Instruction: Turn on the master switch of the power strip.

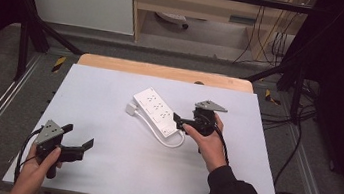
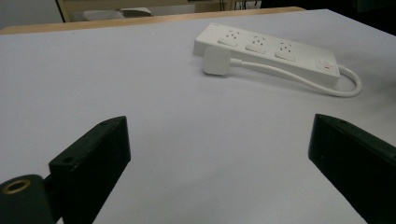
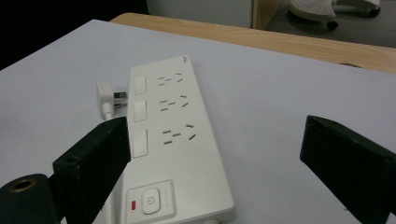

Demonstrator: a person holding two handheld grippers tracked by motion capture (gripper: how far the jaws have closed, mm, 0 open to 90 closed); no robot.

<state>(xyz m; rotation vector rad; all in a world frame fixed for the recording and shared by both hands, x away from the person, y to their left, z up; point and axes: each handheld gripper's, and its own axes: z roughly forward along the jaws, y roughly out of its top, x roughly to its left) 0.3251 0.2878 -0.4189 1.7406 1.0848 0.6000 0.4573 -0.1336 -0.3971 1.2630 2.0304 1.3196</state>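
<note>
While the white power strip (image 1: 156,110) lies flat near the middle of the bench (image 1: 100,168), the right gripper (image 1: 180,124) comes up to the end with the switch. I think this is the reaching step: the hand is getting ready to grab the strip. In the right gripper view, the big round switch (image 3: 150,202) sits low between the two black jaws, and three rows of plug holes run away from it. The jaws are spread wide, wider than the strip, and hold nothing. I cannot tell if one jaw touches the strip's end yet.

The strip's own white cord (image 1: 167,140) loops out from that end and runs back along its side to the plug (image 1: 130,108), which lies on the bench just beside the far end.

Next, I think the right gripper needs to slide in a bit so the strip sits between the jaws, then squeeze.

The left gripper (image 1: 79,145) waits at the near left corner of the bench, well apart from the strip. Its jaws are wide apart too, and it holds nothing.
</note>
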